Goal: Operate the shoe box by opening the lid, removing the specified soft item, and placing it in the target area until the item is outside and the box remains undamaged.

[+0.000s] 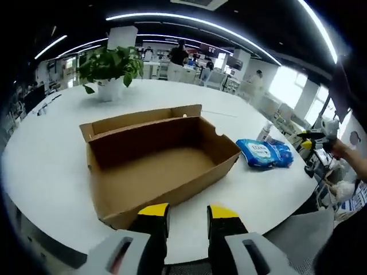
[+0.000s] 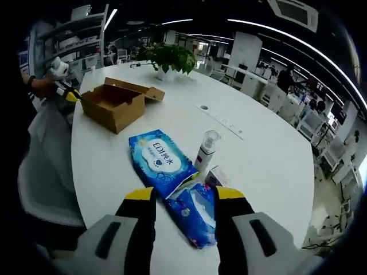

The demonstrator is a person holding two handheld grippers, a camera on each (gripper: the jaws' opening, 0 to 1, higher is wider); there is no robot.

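Note:
The brown cardboard shoe box [image 1: 160, 157] stands open on the white table, its lid flap [image 1: 140, 119] folded back at the far side, and its inside looks bare. My left gripper [image 1: 188, 213] is open just in front of the box's near corner. A light blue soft packet [image 1: 265, 153] lies right of the box. In the right gripper view that packet [image 2: 160, 161] lies ahead of my open right gripper [image 2: 184, 195]. A darker blue packet [image 2: 195, 215] lies on the table between the jaws. The box [image 2: 117, 103] sits farther back left.
A potted plant [image 1: 112, 66] stands beyond the box. Beside the packets are a small spray bottle [image 2: 206, 150] and a small carton [image 2: 217, 175]. A power strip [image 2: 221, 122] lies mid-table. Chairs and the table's rounded edge [image 2: 77, 189] are near. People stand in the office behind.

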